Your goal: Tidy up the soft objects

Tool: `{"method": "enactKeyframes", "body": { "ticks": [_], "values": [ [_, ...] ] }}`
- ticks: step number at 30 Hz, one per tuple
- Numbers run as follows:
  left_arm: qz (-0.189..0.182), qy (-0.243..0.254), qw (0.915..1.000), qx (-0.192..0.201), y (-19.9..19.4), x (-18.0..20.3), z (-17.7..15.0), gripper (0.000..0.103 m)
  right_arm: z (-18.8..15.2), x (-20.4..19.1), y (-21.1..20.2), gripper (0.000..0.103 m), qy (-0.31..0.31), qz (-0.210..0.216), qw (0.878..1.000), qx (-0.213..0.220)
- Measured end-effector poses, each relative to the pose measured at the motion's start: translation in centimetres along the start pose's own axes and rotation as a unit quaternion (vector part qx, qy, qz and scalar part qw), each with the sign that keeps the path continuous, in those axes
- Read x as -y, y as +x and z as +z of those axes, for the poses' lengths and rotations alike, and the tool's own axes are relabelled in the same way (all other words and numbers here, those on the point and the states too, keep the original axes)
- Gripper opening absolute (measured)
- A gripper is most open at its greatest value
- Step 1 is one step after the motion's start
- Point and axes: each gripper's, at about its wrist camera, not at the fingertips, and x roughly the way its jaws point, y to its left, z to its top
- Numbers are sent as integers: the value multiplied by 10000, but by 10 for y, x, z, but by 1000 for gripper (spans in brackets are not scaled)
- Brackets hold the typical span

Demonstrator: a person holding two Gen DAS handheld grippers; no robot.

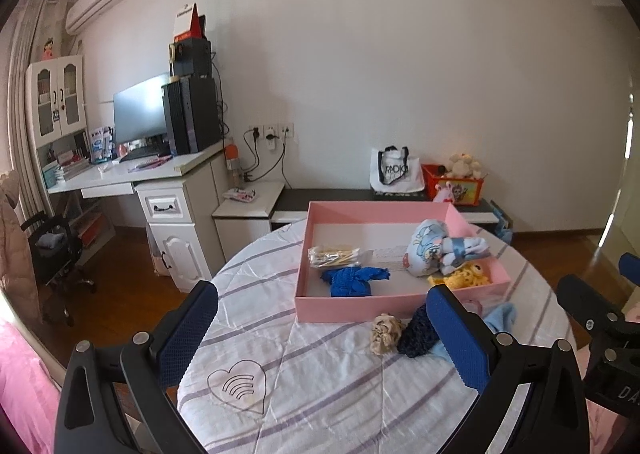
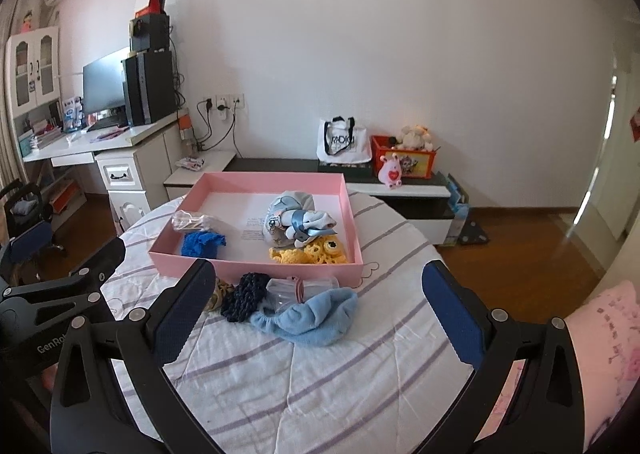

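Lying on the striped cloth just in front of the pink box, a soft blue cloth, a dark scrunchie, a tan scrunchie, left gripper and right gripper both wide apart, holding nothing.

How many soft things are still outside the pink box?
4, in front of the box: beige scrunchie, dark blue scrunchie, light blue cloth, and a clear packet on it. More may be hidden underneath.
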Motion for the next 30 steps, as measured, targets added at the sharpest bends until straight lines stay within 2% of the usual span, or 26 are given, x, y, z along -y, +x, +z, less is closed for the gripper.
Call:
{"method": "enactKeyframes", "body": {
  "ticks": [16,30],
  "values": [
    [-34,-86,9970,771,-100,-1,-23,103,-3,-3,-83,103,-146,-93,9959,887],
    [4,-74,9919,1272,-142,5,-36,103,-4,-5,-123,103,-237,-162,9894,1427]
  ]
}}
